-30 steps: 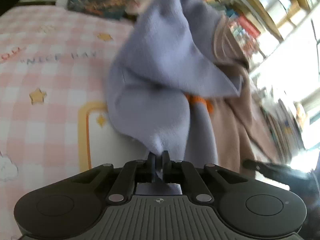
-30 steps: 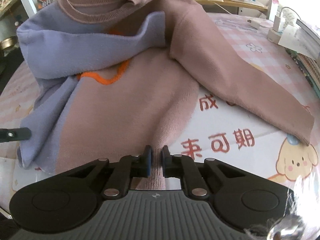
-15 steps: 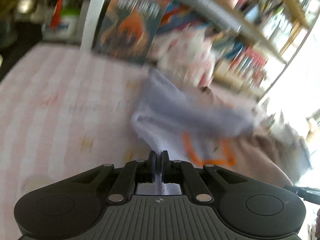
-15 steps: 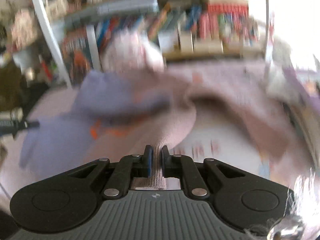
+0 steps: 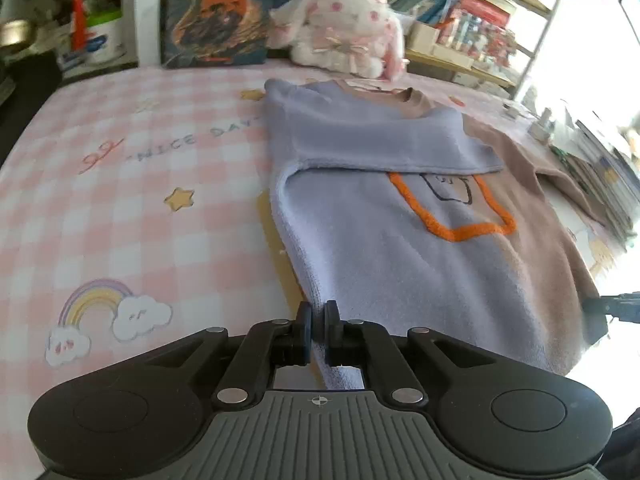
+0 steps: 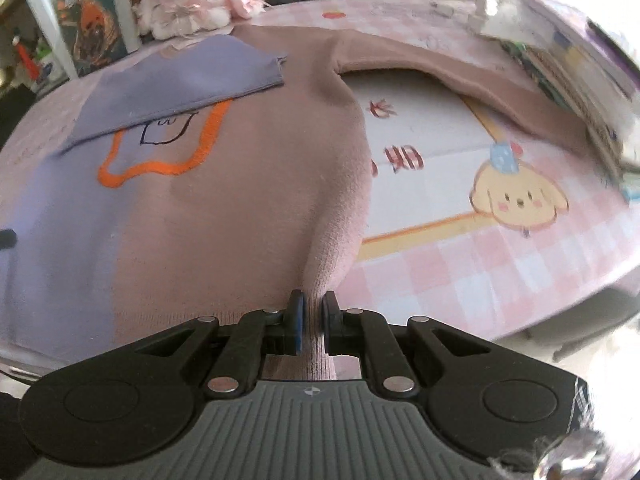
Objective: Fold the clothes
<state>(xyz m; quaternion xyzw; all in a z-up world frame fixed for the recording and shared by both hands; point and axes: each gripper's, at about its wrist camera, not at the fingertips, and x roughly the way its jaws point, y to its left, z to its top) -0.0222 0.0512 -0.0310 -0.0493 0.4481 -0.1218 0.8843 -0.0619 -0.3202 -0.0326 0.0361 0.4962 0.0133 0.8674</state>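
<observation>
Plainly soft and limp, the sweater (image 5: 400, 248) lies spread face-up on the checked bedsheet (image 5: 120, 208), its lilac sleeve (image 5: 380, 140) folded across the chest and the brown sleeve (image 6: 460, 76) stretched out to the side. The left gripper (image 5: 317, 330) is clamped on the lilac hem corner, and the right gripper (image 6: 312, 320) is clamped on the brown hem corner. It looks light knit that will sag between holds, so corners and seams seem the best grips.

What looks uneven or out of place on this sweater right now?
The sweater lies lopsided: its purple sleeve is folded across the chest, covering the top of the orange outline, while the brown sleeve sprawls out over the bedsheet. Nothing looks damaged.
</observation>
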